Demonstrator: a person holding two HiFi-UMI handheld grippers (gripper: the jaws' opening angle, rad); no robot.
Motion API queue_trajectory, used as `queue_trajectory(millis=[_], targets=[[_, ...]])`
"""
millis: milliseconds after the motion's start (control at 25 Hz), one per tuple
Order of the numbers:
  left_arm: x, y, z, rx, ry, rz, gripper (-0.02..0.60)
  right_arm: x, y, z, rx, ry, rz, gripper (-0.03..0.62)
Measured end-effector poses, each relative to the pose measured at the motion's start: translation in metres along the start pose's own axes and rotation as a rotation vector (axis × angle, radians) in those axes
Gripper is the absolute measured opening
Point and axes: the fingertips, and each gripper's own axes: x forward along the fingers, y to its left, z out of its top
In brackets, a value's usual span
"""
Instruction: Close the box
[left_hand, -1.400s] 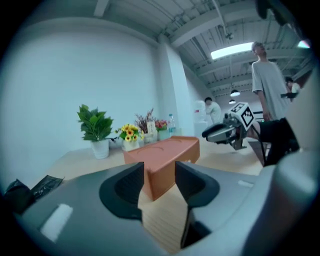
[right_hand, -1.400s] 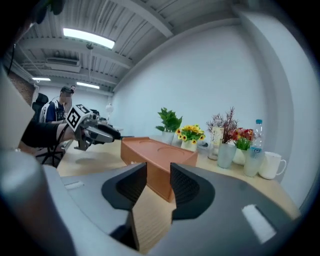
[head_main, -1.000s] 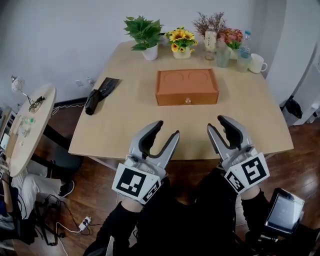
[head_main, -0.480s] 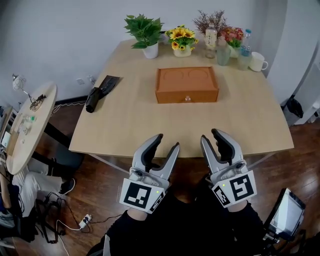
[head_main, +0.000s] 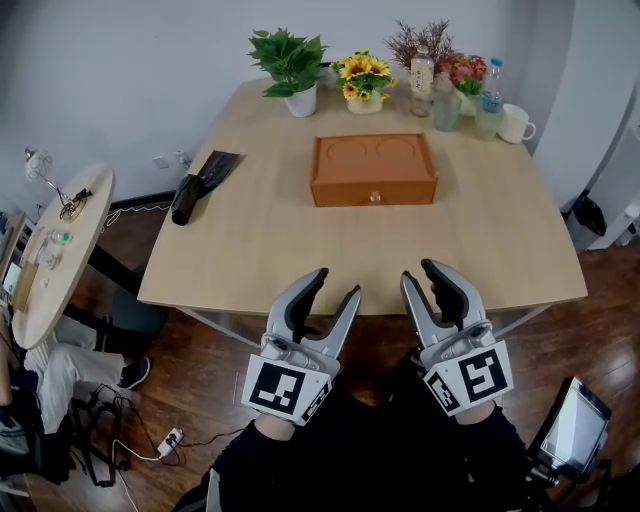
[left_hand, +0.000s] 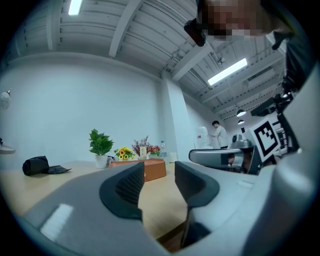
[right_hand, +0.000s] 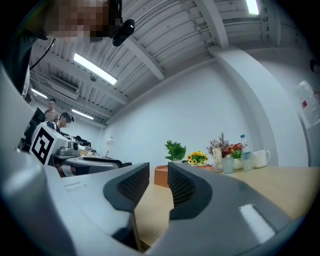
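The orange-brown box (head_main: 374, 170) lies mid-table with its lid down flat and a small knob on its front. It shows far off past the jaws in the left gripper view (left_hand: 145, 169) and the right gripper view (right_hand: 161, 176). Both grippers hang off the table's near edge, well short of the box. My left gripper (head_main: 335, 284) (left_hand: 157, 175) is open with nothing between its pads. My right gripper (head_main: 421, 272) (right_hand: 159, 182) has its jaws drawn nearly together, only a slim gap showing, and it holds nothing.
Along the back of the wooden table (head_main: 250, 250) stand a potted plant (head_main: 290, 65), sunflowers (head_main: 363, 82), vases, bottles and a white mug (head_main: 514, 126). A black bag (head_main: 200, 185) lies at the left edge. A round side table (head_main: 55, 250) stands at the left.
Both grippers have pulled back from the table toward the person and sit lower in the head view. The right gripper's jaws have narrowed. The box has not moved.
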Motion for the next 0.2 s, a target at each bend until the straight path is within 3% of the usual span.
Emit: queue_trajectory(millis=[200], targets=[[0.0003,0.0012,-0.0026,-0.005,0.012,-0.004,0.175,0.0011,0.0016,0.0004,-0.004,0.004,0.006,0.114]])
